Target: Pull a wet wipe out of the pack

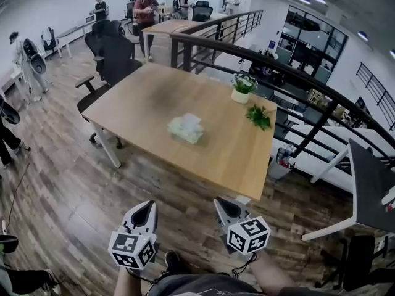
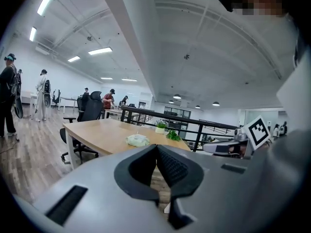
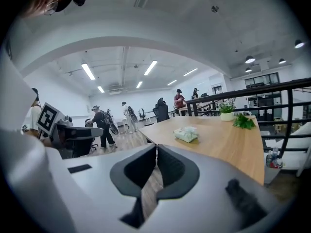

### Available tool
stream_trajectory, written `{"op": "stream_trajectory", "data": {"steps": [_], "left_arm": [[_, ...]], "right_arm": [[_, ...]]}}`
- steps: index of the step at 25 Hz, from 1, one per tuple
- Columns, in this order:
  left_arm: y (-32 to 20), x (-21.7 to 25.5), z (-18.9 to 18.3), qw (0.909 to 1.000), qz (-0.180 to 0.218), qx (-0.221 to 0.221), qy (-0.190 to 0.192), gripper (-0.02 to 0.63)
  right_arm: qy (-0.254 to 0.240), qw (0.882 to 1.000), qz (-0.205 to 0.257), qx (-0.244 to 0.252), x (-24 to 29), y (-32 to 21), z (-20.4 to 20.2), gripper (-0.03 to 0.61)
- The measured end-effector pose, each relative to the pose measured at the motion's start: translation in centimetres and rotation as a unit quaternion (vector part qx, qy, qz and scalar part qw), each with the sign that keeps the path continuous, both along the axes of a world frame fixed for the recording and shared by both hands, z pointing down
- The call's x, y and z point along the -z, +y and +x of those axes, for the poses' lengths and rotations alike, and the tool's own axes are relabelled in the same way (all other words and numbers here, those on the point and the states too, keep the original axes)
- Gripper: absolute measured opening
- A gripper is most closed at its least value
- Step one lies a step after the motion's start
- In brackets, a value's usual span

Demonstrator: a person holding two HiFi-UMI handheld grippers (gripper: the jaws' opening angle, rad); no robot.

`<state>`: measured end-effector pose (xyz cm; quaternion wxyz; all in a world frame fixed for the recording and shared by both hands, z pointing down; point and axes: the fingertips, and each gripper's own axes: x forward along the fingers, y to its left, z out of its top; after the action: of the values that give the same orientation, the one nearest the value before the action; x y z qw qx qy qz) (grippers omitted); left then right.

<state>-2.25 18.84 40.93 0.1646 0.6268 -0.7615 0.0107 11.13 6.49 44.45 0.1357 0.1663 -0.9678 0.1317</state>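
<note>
— Judging by how things lie, which step is in hand?

— The approach, I'd say. The pack of wet wipes (image 1: pixel 186 128) sits mid-desk (image 1: pixel 142 100), untouched and well apart from both tongs, which hang over the floor (image 1: pixel 68 190) short of the near edge.

— And their state?

— Left tongs (image 1: pixel 147 207) and right tongs (image 1: pixel 222 202) are both clenched on nothing (pads meeting).

— Next?

— Likely to close the gap, spread both pairs, steady the pack with one and pinch at its top with the other.

a wooden table (image 1: pixel 148 106) bears a potted plant (image 1: pixel 243 87) and a green sprig (image 1: pixel 259 116), black chairs (image 1: pixel 112 59) beside it
</note>
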Motion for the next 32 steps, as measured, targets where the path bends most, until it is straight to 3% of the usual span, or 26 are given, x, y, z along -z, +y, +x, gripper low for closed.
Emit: {"op": "stream_trajectory", "data": {"steps": [10,15,21,26,32], "left_arm": [[-2.4,-0.5,-7.9,0.9985,0.011,-0.048,0.025,0.015],[-4.2,-1.1,-10.1,0.9963,0.015,-0.075,0.039,0.014],[-6.9,-1.6,-11.3,0.9937,0.014,-0.1,0.048,0.015],[-9.3,-2.5,-12.6,0.9935,0.006,-0.1,0.054,0.014],[-14.2,-2.6,-15.3,0.9949,-0.009,-0.095,0.032,0.015]], "right_arm": [[0.015,0.999,0.008,-0.037,0.4,-1.3,-7.3,0.025],[0.028,0.998,0.027,-0.057,0.5,-1.6,-7.9,0.025],[0.043,0.995,0.004,-0.09,-0.8,-3.5,-7.8,0.025],[0.044,0.996,-0.003,-0.084,-1.9,-6.0,-10.0,0.025],[0.036,0.997,-0.011,-0.064,-2.8,-11.8,-14.7,0.025]]}}
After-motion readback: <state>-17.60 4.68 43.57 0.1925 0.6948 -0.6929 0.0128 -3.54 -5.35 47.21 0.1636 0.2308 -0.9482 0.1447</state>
